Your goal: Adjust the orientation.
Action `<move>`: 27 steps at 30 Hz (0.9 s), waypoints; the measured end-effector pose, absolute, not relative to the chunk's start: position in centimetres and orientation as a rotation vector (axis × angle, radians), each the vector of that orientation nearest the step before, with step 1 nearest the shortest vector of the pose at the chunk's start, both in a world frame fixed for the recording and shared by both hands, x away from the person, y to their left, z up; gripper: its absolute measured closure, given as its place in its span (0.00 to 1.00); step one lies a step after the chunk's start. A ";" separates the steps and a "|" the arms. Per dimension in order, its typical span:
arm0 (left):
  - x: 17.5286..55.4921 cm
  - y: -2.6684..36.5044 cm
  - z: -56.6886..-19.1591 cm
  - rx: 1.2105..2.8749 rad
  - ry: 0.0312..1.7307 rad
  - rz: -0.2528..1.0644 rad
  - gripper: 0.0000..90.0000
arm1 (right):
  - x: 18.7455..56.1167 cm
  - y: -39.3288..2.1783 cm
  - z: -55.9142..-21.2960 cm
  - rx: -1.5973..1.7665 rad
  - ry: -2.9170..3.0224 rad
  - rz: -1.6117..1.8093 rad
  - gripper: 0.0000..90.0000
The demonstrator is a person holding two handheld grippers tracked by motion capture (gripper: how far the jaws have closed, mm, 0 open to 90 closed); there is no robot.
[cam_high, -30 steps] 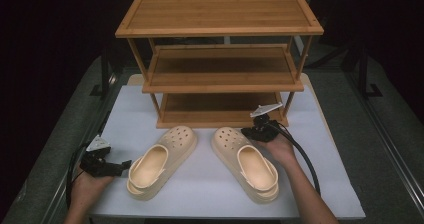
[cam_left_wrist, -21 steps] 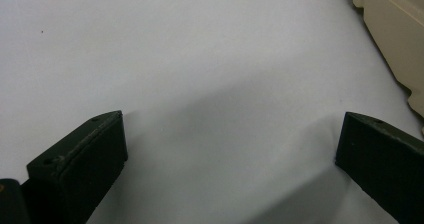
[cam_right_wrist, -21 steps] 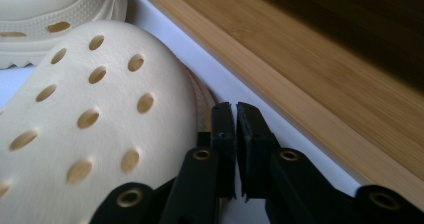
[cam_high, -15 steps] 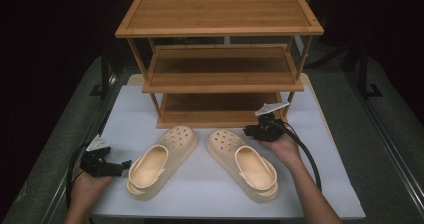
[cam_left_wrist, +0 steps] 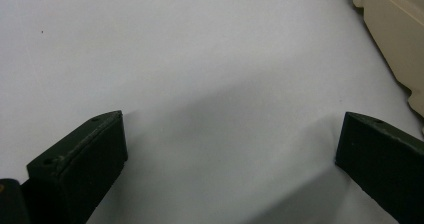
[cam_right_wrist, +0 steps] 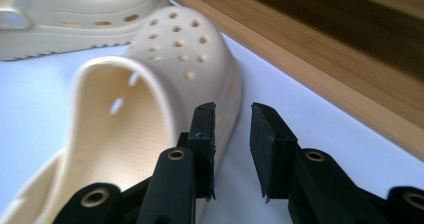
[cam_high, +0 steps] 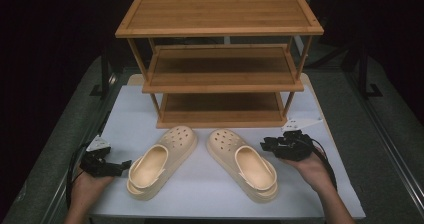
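Lying side by side on the white table sheet (cam_high: 210, 184): two cream-coloured perforated foam clogs, toes toward the rack. The right clog (cam_high: 242, 163) sits near the sheet's middle, its toe close to the rack's bottom board; the left clog (cam_high: 161, 160) angles away from it, toes nearly meeting.

The right gripper (cam_high: 263, 145) hovers just beside the right clog's outer edge, off the shoe. Its jaws have just been opening; they stand a narrow gap apart with nothing between them, the clog's side wall next to the near jaw in the right gripper view.

The left gripper (cam_high: 125, 164) rests low by the left clog's heel, jaws spread wide over bare sheet, the clog's ridged sole edge (cam_left_wrist: 395, 34) at the corner.

Behind both: a three-tier bamboo shoe rack (cam_high: 220, 59), shelves bare. Its low front rail stands directly ahead of the toes. Grey table (cam_high: 65, 134) edge beyond the sheet.
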State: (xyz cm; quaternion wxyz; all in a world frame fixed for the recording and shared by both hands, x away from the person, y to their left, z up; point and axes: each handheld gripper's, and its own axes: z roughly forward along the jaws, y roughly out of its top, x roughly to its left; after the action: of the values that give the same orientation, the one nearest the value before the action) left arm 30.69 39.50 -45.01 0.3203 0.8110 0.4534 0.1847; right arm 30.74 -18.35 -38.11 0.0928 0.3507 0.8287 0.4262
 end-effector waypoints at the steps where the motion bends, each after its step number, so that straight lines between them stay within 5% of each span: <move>1: 30.7 39.5 -45.0 2.131 1.191 0.485 0.00 | 30.5 -18.3 -38.1 1.031 2.467 1.281 0.78; 9: 30.7 39.5 -45.0 2.132 1.190 0.486 0.00 | 30.2 -16.6 -39.1 1.002 2.536 1.288 0.77; 16: 30.7 39.5 -45.0 2.133 1.191 0.485 0.00 | 30.6 -15.5 -39.5 0.971 2.521 1.237 0.90; 27: 30.7 39.5 -45.0 2.133 1.190 0.484 0.00 | 32.3 -13.5 -39.2 0.951 2.444 1.199 0.92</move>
State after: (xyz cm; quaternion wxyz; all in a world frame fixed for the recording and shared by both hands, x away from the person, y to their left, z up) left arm 30.69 39.52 -45.00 0.3200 0.8115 0.4529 0.1842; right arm 32.30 -13.46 -39.21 0.1284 0.3271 0.8405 0.4123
